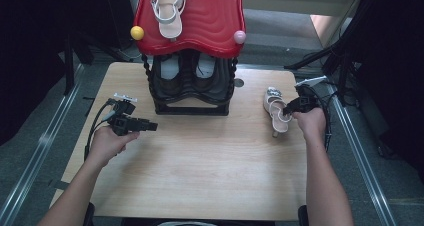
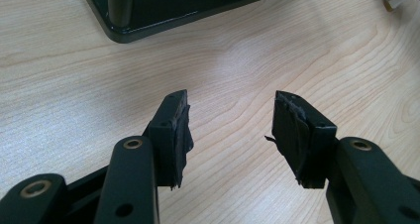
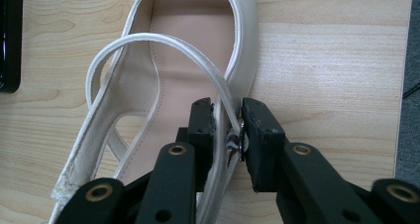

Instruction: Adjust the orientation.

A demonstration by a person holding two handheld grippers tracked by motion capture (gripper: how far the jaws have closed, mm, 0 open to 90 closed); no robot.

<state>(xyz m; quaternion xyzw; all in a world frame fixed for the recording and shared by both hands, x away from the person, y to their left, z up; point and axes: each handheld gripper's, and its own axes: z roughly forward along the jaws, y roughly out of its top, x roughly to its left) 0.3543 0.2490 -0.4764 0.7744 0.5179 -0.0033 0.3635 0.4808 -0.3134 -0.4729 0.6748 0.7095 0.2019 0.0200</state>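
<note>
A cream slingback sandal (image 1: 276, 111) lies on the wooden table (image 1: 200, 161) at the right, toe pointing away. My right gripper (image 1: 286, 111) is at its heel end. In the right gripper view the jaws (image 3: 228, 110) are shut on the sandal (image 3: 188, 50), with the thin heel strap and the buckle pinched between the pads. A matching sandal (image 1: 169, 11) rests on the red top (image 1: 210, 26) of the shoe rack. My left gripper (image 1: 154, 127) hovers low over the table left of the rack, jaws open (image 2: 230, 105) with nothing between them.
The black shoe rack (image 1: 192, 86) stands at the table's far middle, with dark shoes on its lower shelf; its base (image 2: 148, 21) is just beyond my left gripper. A yellow knob (image 1: 137, 32) and a pink knob (image 1: 239, 36) stick out from the red top. Bare wood spans the near half.
</note>
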